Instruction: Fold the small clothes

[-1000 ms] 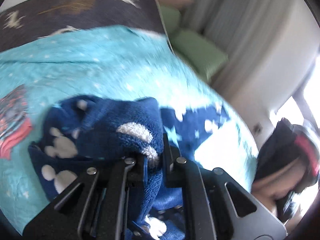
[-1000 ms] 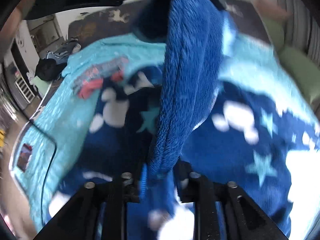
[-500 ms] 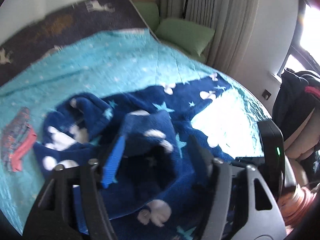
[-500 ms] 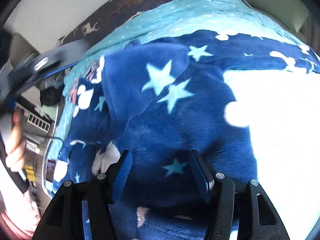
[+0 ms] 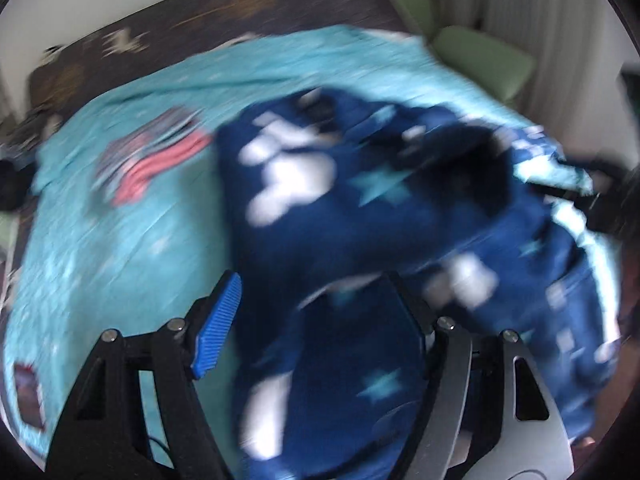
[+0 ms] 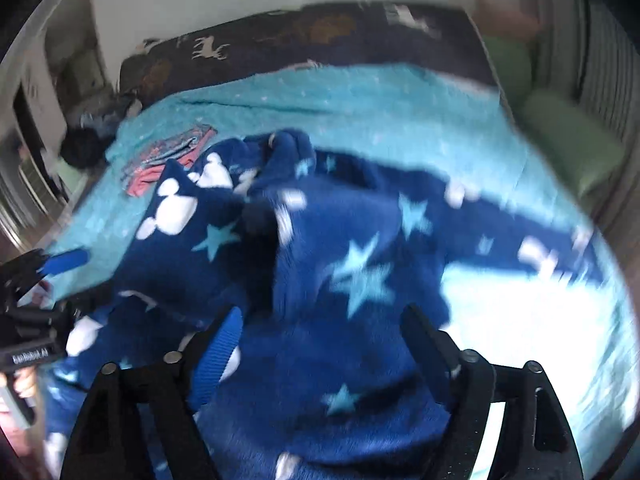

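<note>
in the left wrist view, blurred, the left hand-held gripper (image 5: 312, 320) is spread wide and grips nothing, poised low over the navy fleece garment (image 5: 360, 220) that fills the centre and lower right of the frame, bunched on the teal bedspread (image 5: 120, 240). a striped folded item (image 5: 152, 160) lies upper left. in the right wrist view the right hand-held gripper (image 6: 320, 336) is equally wide and empty above the starred fleece at centre. the heap looks loose and thick; closing here could catch several layers and skew the fold.
</note>
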Motion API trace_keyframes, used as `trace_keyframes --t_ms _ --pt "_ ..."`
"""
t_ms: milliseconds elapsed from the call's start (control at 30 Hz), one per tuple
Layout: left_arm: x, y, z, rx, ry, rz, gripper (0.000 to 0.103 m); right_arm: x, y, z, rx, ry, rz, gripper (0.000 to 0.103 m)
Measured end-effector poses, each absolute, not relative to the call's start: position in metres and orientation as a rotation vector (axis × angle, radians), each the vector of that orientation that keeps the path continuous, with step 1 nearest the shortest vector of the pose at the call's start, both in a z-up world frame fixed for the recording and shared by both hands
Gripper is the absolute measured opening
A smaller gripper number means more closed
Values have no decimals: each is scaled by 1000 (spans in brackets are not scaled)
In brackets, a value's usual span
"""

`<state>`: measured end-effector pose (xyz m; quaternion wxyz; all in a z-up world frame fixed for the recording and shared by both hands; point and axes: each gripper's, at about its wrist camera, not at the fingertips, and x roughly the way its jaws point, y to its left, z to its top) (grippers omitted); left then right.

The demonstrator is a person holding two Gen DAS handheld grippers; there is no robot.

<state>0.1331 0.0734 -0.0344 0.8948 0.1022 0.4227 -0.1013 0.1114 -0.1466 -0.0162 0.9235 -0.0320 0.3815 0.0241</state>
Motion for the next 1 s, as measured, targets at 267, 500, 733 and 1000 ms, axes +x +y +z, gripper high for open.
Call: trace_keyframes --t_ms 267,500,733,1000 --pt "137 89 -56 197 920 -144 73 166 -100 -31 -387 778 -150 86" --pt "151 58 -68 312 921 -149 73 182 -156 -20 -157 800 -245 46" --pt "161 104 -66 136 934 -34 73 145 -279 -53 318 948 -292 42" --pt "153 97 -60 146 904 -29 72 115 -317 -71 542 971 -173 43"
